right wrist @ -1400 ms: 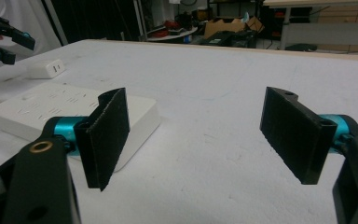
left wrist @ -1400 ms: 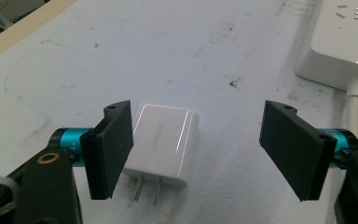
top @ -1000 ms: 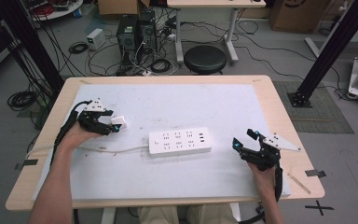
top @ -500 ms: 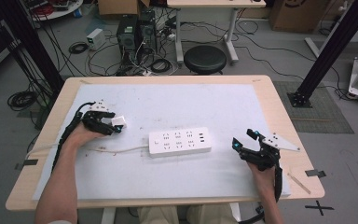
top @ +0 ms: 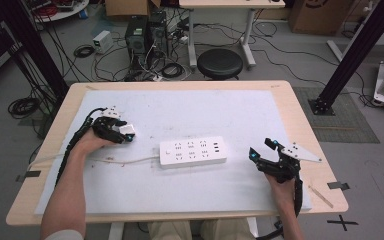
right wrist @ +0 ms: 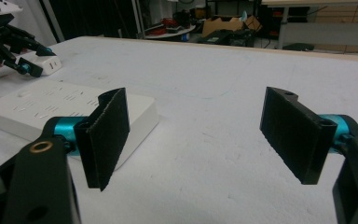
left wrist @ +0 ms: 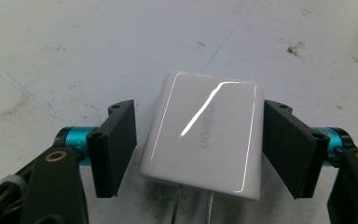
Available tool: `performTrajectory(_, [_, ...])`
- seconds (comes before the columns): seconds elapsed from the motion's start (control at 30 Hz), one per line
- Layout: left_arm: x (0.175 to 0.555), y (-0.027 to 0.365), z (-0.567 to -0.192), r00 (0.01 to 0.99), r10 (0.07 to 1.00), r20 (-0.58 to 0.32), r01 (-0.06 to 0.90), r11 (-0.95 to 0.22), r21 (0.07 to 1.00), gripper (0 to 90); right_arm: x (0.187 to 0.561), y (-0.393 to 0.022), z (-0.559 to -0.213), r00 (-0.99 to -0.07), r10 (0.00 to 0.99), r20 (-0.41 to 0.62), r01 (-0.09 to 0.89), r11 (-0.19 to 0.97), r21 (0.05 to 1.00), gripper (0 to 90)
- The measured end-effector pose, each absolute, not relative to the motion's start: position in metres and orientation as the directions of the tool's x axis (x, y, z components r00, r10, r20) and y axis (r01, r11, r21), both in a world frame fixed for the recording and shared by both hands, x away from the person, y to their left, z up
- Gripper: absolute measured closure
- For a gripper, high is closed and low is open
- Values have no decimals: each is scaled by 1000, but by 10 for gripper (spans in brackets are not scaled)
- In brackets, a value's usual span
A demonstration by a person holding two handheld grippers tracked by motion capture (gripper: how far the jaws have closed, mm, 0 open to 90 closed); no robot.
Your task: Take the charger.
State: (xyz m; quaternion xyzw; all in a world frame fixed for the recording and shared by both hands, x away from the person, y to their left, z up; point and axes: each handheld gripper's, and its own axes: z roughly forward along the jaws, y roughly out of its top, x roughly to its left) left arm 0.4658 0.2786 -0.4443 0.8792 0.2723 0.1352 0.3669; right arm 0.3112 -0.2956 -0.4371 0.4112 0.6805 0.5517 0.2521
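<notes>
A white charger block — glossy, with grey lettering on its face — lies on the white mat at the left side of the counter. The left claw sits around it. In the left gripper view the right jaw touches the block's side, while the left jaw stands just off the other side with a narrow gap showing, so the claw is open around the block rather than clamped on it. Two thin metal prongs stick out from the block's near end, toward the camera. The person's left hand holds this claw from behind, with a black cable running back along the forearm.

Near the middle of the mat lies a white power strip, long side running left to right, its sockets facing up. A pale cord leaves its left end and trails across the mat toward the counter's left edge, passing just below the left hand. The block and the strip lie near each other but apart.

The right claw rests at the right side of the mat, well apart from the strip. Its jaws are spread wide with nothing between them — the right gripper view looks between them across bare mat, with the strip's end behind the left jaw. A grey three-cornered plate tops this claw, and the right hand grips it from below.
</notes>
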Motion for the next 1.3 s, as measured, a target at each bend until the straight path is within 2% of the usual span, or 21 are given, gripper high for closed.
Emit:
performTrajectory(0.17, [466, 280, -444, 828, 561, 9, 385, -579, 719, 355, 311, -295, -437, -537, 837, 111, 285, 56, 957, 246])
performTrajectory(0.2, [466, 280, -444, 828, 561, 9, 385, -579, 719, 400, 311, -295, -437, -537, 837, 111, 285, 56, 957, 246])
performTrajectory(0.27, [465, 279, -444, 833, 553, 17, 376, -588, 717, 423, 311, -295, -437, -536, 837, 111, 285, 56, 957, 246])
performTrajectory(0.5, [463, 276, -442, 820, 572, 16, 393, -584, 710, 425, 311, -295, -437, -536, 837, 110, 284, 56, 957, 246])
performTrajectory(0.8, [454, 268, -429, 814, 579, 56, 365, -584, 725, 425, 311, -295, -437, -538, 836, 113, 287, 56, 956, 246])
performTrajectory(1.3, [412, 246, -392, 780, 607, 151, 289, -564, 773, 425, 312, -295, -437, -539, 834, 120, 295, 53, 954, 246])
